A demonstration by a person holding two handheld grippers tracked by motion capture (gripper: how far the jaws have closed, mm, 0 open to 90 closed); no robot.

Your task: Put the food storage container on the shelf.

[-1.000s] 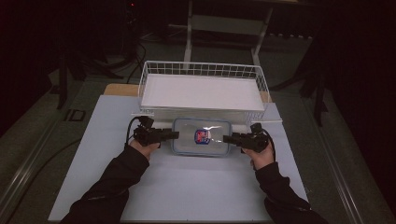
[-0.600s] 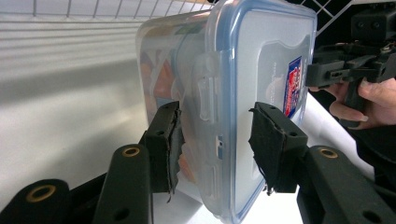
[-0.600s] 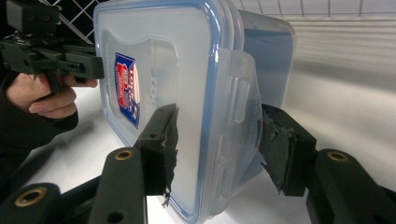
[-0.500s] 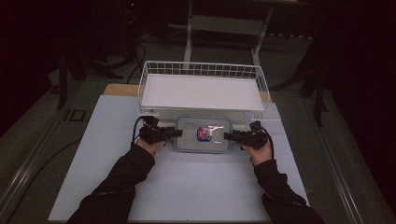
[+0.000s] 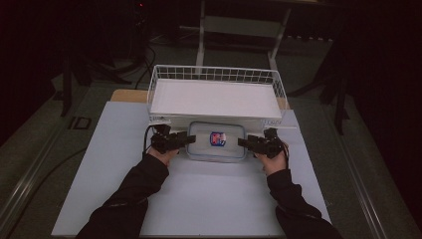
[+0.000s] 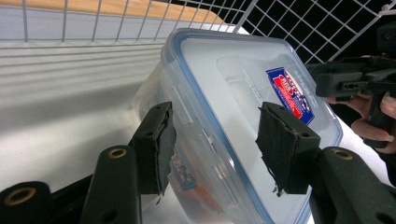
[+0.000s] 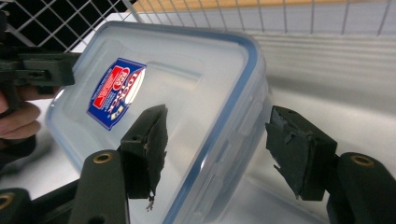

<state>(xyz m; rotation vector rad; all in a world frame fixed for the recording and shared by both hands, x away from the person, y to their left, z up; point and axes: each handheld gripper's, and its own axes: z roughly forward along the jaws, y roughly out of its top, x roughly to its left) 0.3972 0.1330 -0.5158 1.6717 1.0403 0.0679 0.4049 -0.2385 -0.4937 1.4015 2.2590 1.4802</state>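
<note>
1. Clear plastic container (image 5: 217, 141) with a blue-rimmed lid and a red-and-blue label (image 5: 217, 139): it sits on the white table sheet (image 5: 209, 194), at the 6 o'clock side of the white wire basket (image 5: 215, 74) and close against the basket's near wall.
2. Left gripper (image 5: 185, 140): held at the container's 9 o'clock end. In the left gripper view its jaws stand spread, one on each side of the lid's short edge, around the side latch; the pads (image 6: 159, 144) lie near the plastic, and whether they touch it cannot be told.
3. Right gripper (image 5: 244, 143): held at the container's 3 o'clock end, facing the left gripper across the lid. In the right gripper view its jaws are likewise spread, one over the lid and one beside the outer wall; the pad (image 7: 299, 154) by the wall stands apart from it.
4. Label: near the middle of the lid, between the two grippers.
5. Person's hands: the left hand (image 5: 161, 153) and right hand (image 5: 272, 160) enter from 6 o'clock in dark sleeves.
6. Wire basket: lined white, standing at 12 o'clock of the container.
</note>
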